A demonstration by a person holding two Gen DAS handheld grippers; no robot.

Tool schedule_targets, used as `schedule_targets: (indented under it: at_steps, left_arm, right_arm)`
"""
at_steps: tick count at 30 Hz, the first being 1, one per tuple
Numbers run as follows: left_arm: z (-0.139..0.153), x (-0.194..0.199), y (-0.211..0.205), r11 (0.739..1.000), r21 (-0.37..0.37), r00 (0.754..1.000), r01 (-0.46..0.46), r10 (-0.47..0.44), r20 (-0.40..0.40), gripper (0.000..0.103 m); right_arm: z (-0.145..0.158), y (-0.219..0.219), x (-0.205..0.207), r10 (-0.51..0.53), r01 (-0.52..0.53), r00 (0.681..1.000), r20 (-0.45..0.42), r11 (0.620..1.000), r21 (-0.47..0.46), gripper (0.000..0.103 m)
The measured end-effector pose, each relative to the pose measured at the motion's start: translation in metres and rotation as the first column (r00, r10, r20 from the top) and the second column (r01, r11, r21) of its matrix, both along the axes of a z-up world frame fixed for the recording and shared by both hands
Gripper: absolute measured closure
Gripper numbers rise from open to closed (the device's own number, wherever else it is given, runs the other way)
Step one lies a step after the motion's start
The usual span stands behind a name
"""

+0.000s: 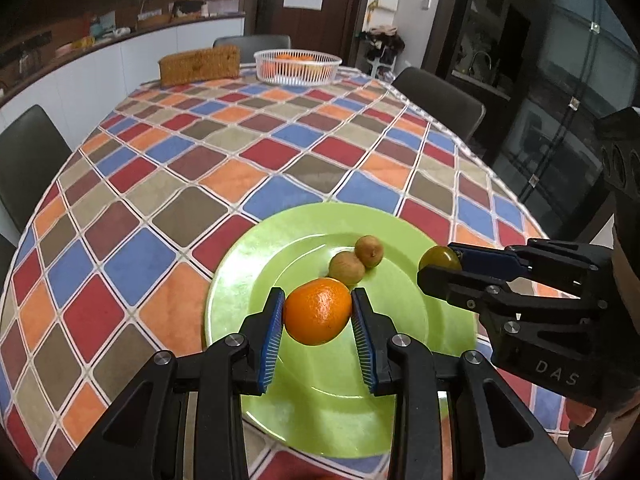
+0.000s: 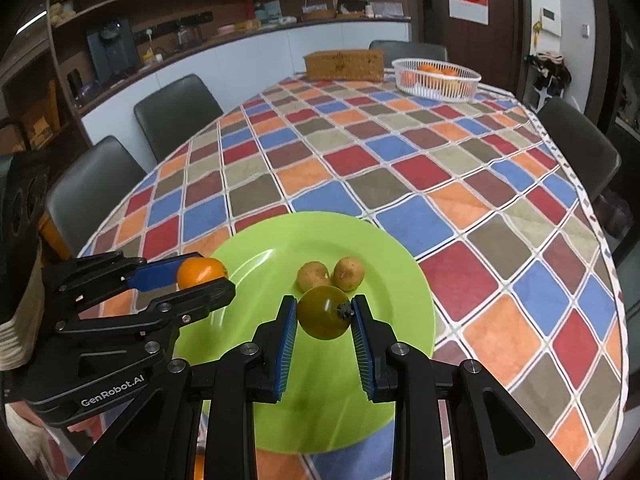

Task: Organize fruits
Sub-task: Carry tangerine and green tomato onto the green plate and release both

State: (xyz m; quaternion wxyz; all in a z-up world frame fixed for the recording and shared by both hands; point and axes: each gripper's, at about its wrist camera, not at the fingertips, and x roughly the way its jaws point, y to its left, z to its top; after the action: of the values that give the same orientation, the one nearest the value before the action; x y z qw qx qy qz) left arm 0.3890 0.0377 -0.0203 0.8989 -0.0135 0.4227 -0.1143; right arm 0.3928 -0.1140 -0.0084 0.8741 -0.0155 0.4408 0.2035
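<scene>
Tomato (image 2: pixel 324 317) stem points right, clamped in right gripper (image 2: pixel 325 320)

Both wrist cameras look forward and down, close over the green plate (image 1: pixel 236 280) (image 2: pixel 256 248). Shared: plate, checkered tablecloth (image 1: pixel 240 152) (image 2: pixel 360 148), far white basket (image 1: pixel 298 68) (image 2: pixel 436 80).

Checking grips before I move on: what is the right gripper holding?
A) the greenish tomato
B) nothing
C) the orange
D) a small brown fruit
A: the right gripper is closed on the greenish tomato above the green plate, while the left gripper holds the orange.
</scene>
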Motion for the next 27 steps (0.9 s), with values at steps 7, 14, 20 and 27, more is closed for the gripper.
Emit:
schedule_targets:
  at_steps: [7, 14, 20, 27]
  left_arm:
    - [-0.015, 0.020, 0.001, 1.000, 0.000, 0.998, -0.002, 0.002, -0.070, 0.070]
    - [-0.008, 0.015, 0.000, 0.999, 0.033, 0.999, -0.009, 0.011, -0.053, 0.057]
    - [0.013, -0.013, -0.004, 0.996, 0.085, 1.000, -0.006, 0.005, 0.013, 0.056]
    - [0.041, -0.052, -0.007, 0.996, 0.089, 0.996, -0.010, 0.002, 0.092, 0.050]
  right_arm:
    - [-0.016, 0.002, 0.016, -0.008, 0.007, 0.998, -0.056, 1.000, -0.006, 0.074]
    - [-0.015, 0.000, 0.017, -0.016, 0.015, 0.998, -0.053, 1.000, -0.021, 0.074]
    - [-0.002, -0.010, 0.000, -0.039, 0.039, 0.999, -0.015, 0.999, -0.012, 0.070]
    - [0.020, -0.018, -0.033, -0.034, 0.034, 0.998, 0.049, 0.999, 0.004, 0.064]
